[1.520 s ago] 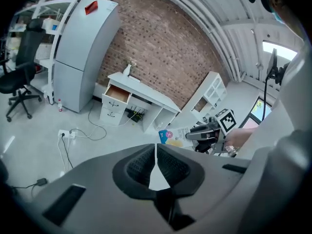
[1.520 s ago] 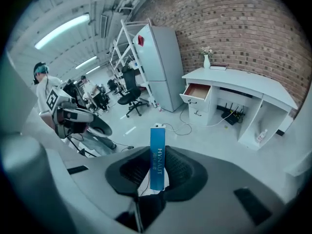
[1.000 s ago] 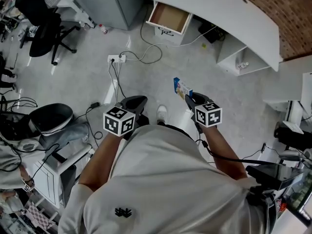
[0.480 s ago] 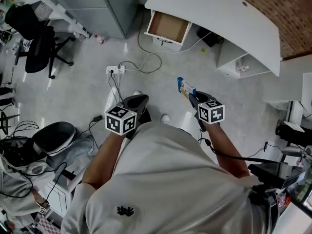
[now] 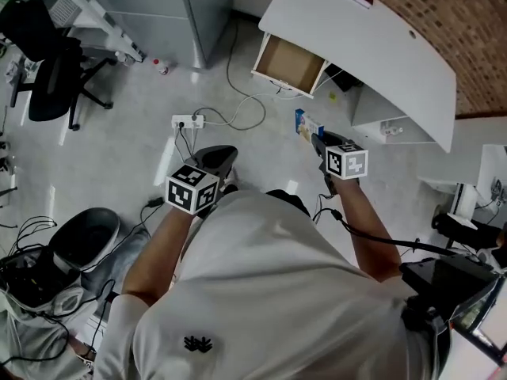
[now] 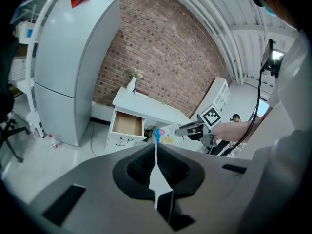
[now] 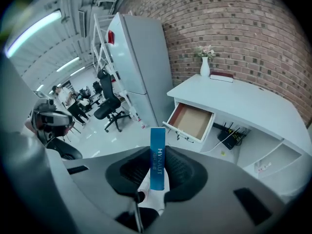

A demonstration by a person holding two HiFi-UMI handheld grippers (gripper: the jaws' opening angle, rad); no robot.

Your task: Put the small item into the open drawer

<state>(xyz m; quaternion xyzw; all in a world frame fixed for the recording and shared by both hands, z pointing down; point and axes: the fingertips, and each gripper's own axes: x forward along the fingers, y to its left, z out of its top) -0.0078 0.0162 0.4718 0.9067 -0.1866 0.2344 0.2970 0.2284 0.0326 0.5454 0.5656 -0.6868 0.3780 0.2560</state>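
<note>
The small box point(image 7: 157, 156) stands between the jaws of the right gripper point(image 7: 157, 173). The two jaws are closed on it, one pad on each broad face, so the opening is only as wide as the box is thick. The lower part of the box sits down between the pads, and its upper part sticks out past the jaw tips. In the right gripper view it looks upright, with its narrow edge turned to the camera.

That edge is bright blue and carries white letters running along its length, which read "HYNAUT". From the left gripper view a broad face of the box shows: it is pale, with a blue corner, a small pink round mark and a yellowish picture. The print there is too small to read.

The box is in the air above the grey floor point(image 5: 142, 77), not touching anything but the jaws. The drawer point(image 5: 289, 63) is pulled open under the white curved desk point(image 5: 380, 50), and its brown bottom shows. In the head view the box is near the drawer but clearly apart from it, on the person's side and a little to the right.

The left gripper point(image 6: 156, 165) has its jaws brought together, with only a thin slit between them and nothing held. It hangs beside the right gripper, well apart from the box.
</note>
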